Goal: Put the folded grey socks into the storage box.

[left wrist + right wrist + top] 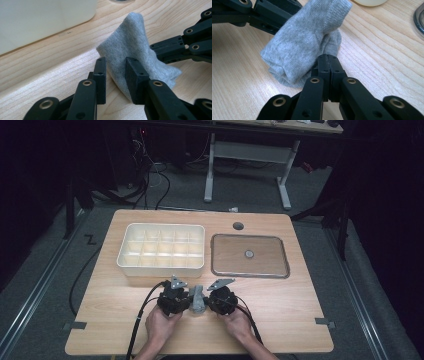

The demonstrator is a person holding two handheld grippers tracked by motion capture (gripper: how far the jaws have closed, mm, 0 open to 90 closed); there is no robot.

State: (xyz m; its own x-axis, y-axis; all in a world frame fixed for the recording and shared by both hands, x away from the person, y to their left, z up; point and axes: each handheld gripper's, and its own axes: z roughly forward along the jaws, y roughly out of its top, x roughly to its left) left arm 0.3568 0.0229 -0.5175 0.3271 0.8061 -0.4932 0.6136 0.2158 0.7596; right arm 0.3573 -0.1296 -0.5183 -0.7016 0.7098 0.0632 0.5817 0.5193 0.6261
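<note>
A grey sock (pixel 197 298), folded into a thick bundle, sits on the wooden table between my two grippers near the front edge. In the left gripper view the sock (pixel 132 45) stands up in a peak, and my left gripper (pixel 115 66) is shut on its lower fold, with cloth filling the gap between the pads. My right gripper (pixel 328 58) has its jaws pressed together, tips against the edge of the sock (pixel 304 40); whether any cloth is caught there I cannot tell. From above, the left gripper (pixel 189 300) and right gripper (pixel 206 301) face each other.
A white box (pixel 160 269) divided into several compartments stands just behind the grippers at the left. To its right lies a metal-rimmed tray (pixel 215 270) with a small round piece (pixel 248 254) in it. A cable hole (pixel 238 226) marks the table's back.
</note>
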